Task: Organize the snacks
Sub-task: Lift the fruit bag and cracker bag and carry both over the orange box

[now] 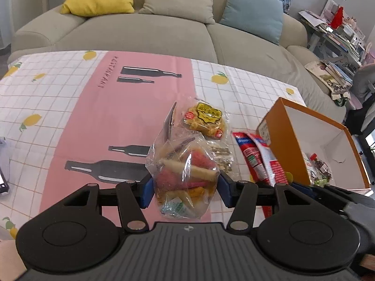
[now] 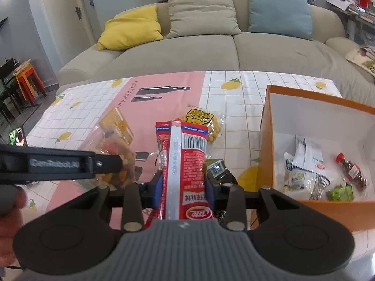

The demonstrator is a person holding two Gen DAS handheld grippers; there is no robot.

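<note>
Left claw (image 1: 185, 188) pinching clear snack bag (image 1: 185, 168); right claw (image 2: 184, 190) pinching red packet (image 2: 185, 164), seemingly short of orange box (image 2: 266, 145) rim.

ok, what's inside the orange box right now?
In the orange box, against its white floor: several white wrapped snacks, a small green packet and a clear packet of dark red pieces. The near wall hides the front strip of floor.
</note>
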